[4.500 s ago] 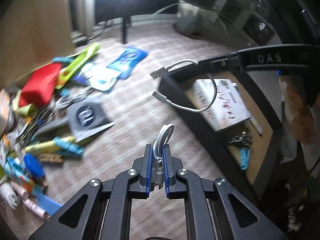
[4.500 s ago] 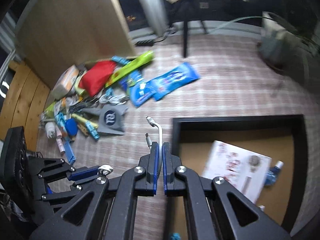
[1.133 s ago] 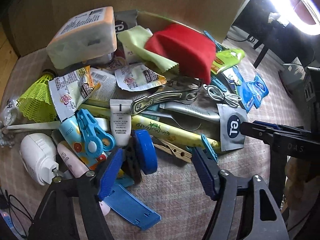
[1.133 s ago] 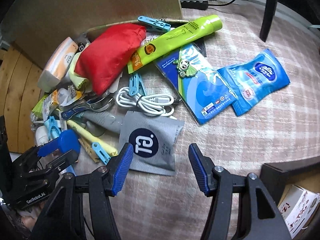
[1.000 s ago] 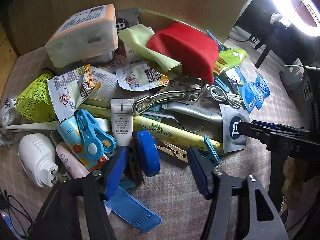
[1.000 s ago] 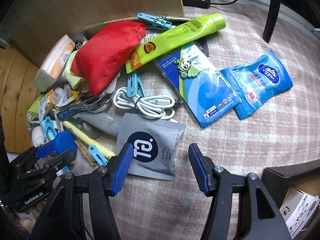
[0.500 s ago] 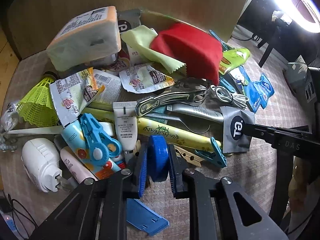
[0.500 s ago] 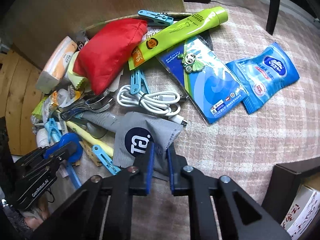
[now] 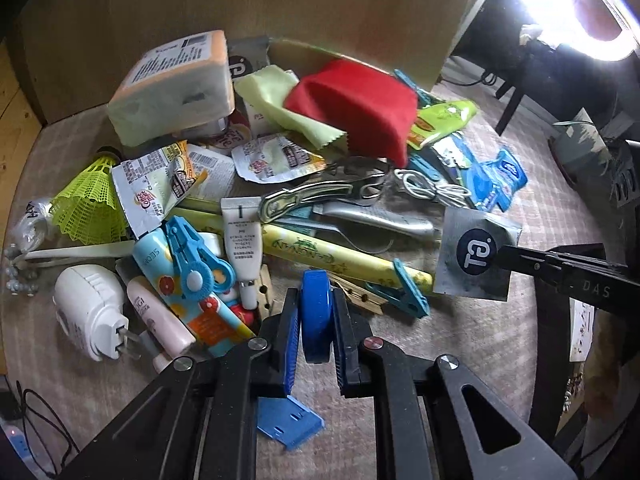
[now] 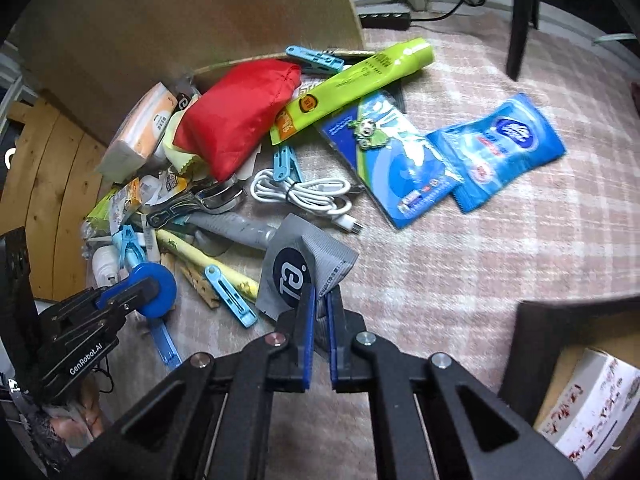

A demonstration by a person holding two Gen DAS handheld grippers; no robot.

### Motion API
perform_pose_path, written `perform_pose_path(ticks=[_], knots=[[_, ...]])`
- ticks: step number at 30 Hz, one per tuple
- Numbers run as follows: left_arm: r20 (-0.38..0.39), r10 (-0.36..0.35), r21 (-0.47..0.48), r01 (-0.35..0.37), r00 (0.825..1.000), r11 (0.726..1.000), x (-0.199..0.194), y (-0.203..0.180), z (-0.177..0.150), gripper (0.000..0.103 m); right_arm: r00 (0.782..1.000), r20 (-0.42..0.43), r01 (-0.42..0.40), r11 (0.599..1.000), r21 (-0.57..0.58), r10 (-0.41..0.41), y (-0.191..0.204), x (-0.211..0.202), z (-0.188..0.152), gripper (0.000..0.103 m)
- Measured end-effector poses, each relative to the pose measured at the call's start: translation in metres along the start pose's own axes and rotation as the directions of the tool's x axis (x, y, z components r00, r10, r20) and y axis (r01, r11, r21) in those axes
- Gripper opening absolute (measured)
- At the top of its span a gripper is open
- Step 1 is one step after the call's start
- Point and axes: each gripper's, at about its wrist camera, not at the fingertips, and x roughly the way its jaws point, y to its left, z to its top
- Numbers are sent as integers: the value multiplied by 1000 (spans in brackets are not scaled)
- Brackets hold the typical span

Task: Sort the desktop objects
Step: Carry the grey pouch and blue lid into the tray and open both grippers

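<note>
- The left gripper [image 9: 316, 332] had its jaws clenched on a blue disc [image 9: 317, 316], held on edge between the blue pads at the near rim of the pile. In the right wrist view the same disc [image 10: 154, 290] showed its round face at 9 o'clock, pinched by the black fingers.
- The right gripper [image 10: 318, 328] had its jaws clamped on the lower edge of a grey sachet [image 10: 304, 268]. The sachet's corner was crumpled upward; from the left wrist view the grey sachet [image 9: 474, 254] appeared at 3 o'clock with the dark finger tip across it.
- The left wrist view alone showed a yellow-green shuttlecock [image 9: 90, 204], a white plug adapter [image 9: 90, 310] and a blue plastic strip [image 9: 288, 420] on the checked cloth of the bench [image 9: 460, 344].
- The right wrist view alone showed the whole blue wipes packet [image 10: 500, 144], the green tube [image 10: 360, 76] and a white printed box [image 10: 588, 404] in a dark tray [image 10: 524, 344] at 4 o'clock.
- Both views showed the red pouch [image 10: 236, 116] and the coiled white cable [image 10: 304, 194], the cable lying just beyond the sachet.
</note>
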Motion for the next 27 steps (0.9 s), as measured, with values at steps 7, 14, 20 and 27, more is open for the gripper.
perform_pose_path(ticks=[7,14,20,27], knots=[[19,-22,51,21,1000,998,-22,-27,-13,14,999,40,-7,1000,8,7,-19,-57,-23,6],[11,-55,146,53,998,988,-37,-79,-37,14,996,93,11,998,57,-16,-55,-102,-61,6],[-10,-106,269,105,994,957,-45,-144,-61,14,989,138,37,988,151,-58,-109,-142,-106,6],[-44,-163,419,166,986,893,-50,-233,-94,14,976,181,63,957,285,-118,-180,-188,-167,6]])
